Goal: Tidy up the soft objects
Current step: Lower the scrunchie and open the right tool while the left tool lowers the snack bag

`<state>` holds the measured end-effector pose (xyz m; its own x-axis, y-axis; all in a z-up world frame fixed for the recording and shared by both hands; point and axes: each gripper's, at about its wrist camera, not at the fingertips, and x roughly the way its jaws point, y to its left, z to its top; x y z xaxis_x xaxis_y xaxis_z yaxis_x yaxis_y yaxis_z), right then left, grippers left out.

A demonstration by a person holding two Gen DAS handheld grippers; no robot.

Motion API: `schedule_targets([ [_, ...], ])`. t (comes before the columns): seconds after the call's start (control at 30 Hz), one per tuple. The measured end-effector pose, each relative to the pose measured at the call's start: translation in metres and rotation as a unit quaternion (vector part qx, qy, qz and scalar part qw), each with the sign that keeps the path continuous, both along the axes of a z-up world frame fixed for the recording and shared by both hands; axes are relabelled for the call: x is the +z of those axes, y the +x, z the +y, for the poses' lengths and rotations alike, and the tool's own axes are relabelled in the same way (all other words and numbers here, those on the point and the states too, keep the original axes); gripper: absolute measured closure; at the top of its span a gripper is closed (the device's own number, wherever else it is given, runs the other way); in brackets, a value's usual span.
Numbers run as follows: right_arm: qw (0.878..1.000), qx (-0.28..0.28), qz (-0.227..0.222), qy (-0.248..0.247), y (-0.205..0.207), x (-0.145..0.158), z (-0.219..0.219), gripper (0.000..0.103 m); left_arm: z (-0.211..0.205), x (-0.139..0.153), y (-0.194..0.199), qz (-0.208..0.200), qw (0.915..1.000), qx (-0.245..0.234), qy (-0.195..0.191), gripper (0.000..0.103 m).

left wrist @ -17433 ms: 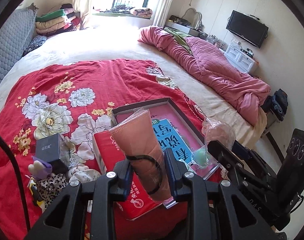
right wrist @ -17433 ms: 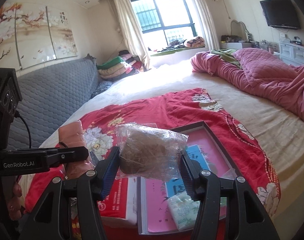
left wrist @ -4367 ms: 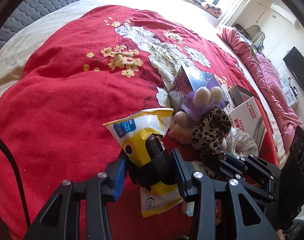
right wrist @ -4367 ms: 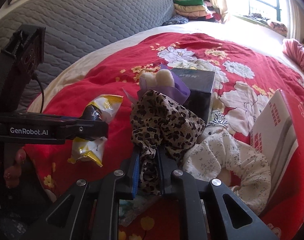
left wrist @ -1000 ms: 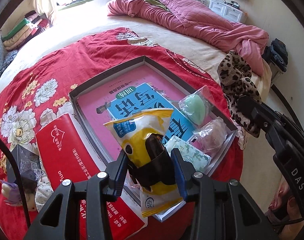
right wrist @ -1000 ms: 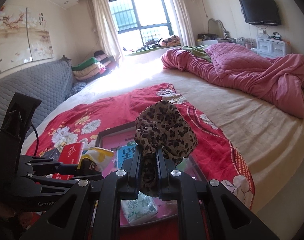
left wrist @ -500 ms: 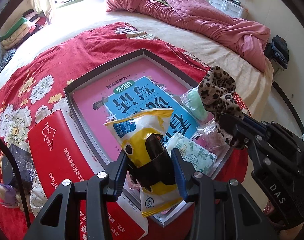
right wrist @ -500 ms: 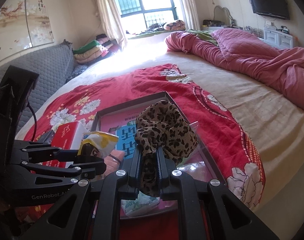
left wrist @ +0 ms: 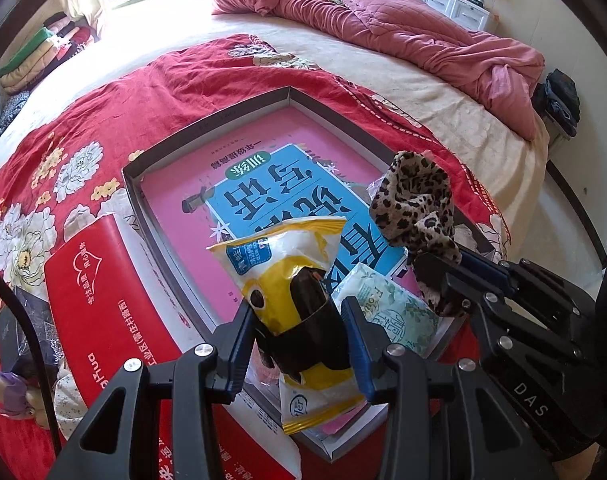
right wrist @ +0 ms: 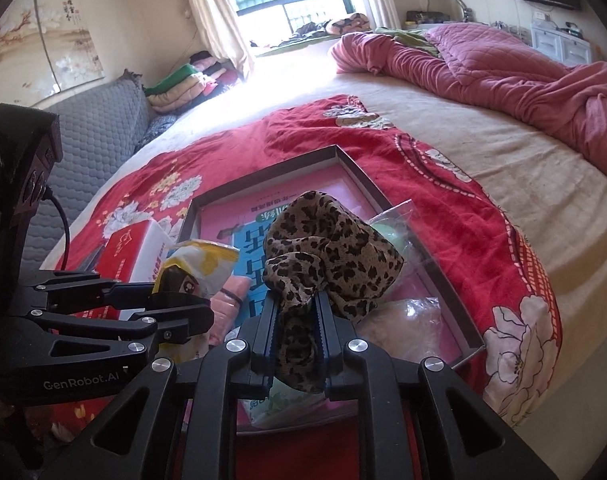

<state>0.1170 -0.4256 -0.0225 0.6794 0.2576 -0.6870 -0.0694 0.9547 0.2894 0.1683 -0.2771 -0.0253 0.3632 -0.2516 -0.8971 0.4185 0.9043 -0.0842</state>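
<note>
My left gripper [left wrist: 299, 312] is shut on a yellow snack packet [left wrist: 287, 264], which it holds above the near corner of the shallow grey-rimmed tray [left wrist: 207, 128]. My right gripper [right wrist: 297, 320] carries a leopard-print scrunchie [right wrist: 327, 244] low over the tray's right side. Its jaws are opening, and the fabric still fills the gap and touches both pads. In the left wrist view the scrunchie [left wrist: 415, 200] and right gripper [left wrist: 439, 276] are at the right. The right wrist view has the left gripper [right wrist: 183, 312] and packet [right wrist: 199, 264] at the left.
In the tray lie a pink and blue book [left wrist: 263, 184], a tissue pack [left wrist: 387, 308], a bagged green item [right wrist: 387, 232], a bagged beige item [right wrist: 407, 320] and a pink tube [right wrist: 231, 296]. A red box [left wrist: 103, 300] sits left of it on the red floral blanket [left wrist: 143, 92]. A pink quilt [right wrist: 503, 64] lies behind.
The right gripper has sunk with the scrunchie towards the tray's right side, and its jaws have parted a little. The left gripper has kept the packet nearly still.
</note>
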Motion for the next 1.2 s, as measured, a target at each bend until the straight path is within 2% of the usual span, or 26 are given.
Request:
schedule_targets([
  [0.03, 1.0, 0.001, 0.003, 0.003, 0.001, -0.001, 0.0, 0.082, 0.001, -0.001, 0.0, 0.002, 1.0, 0.0, -0.002, 0.06],
  [0.1, 1.0, 0.004, 0.005, 0.009, 0.0, -0.003, -0.001, 0.072, 0.002, -0.002, 0.002, 0.006, 1.0, 0.0, -0.004, 0.06],
  [0.23, 1.0, 0.0, -0.004, 0.018, -0.002, -0.001, -0.003, 0.067, 0.003, -0.005, 0.004, 0.015, 0.9998, 0.0, -0.011, 0.06],
  [0.4, 0.999, -0.01, -0.027, 0.042, -0.006, 0.008, -0.011, 0.054, 0.0, -0.006, 0.004, 0.016, 0.9998, -0.001, -0.012, 0.06],
  [0.7, 0.998, -0.039, -0.037, 0.028, -0.009, 0.014, -0.018, 0.052, -0.013, -0.009, 0.0, 0.02, 0.9996, -0.022, 0.003, 0.059],
  [0.8, 0.998, -0.049, -0.035, 0.02, -0.009, 0.013, -0.021, 0.047, -0.015, -0.01, 0.0, 0.022, 0.9994, -0.025, 0.001, 0.059],
  [1.2, 0.998, -0.054, -0.035, -0.003, -0.011, 0.014, -0.021, 0.046, -0.016, -0.009, 0.002, 0.026, 0.9994, -0.02, -0.008, 0.059],
])
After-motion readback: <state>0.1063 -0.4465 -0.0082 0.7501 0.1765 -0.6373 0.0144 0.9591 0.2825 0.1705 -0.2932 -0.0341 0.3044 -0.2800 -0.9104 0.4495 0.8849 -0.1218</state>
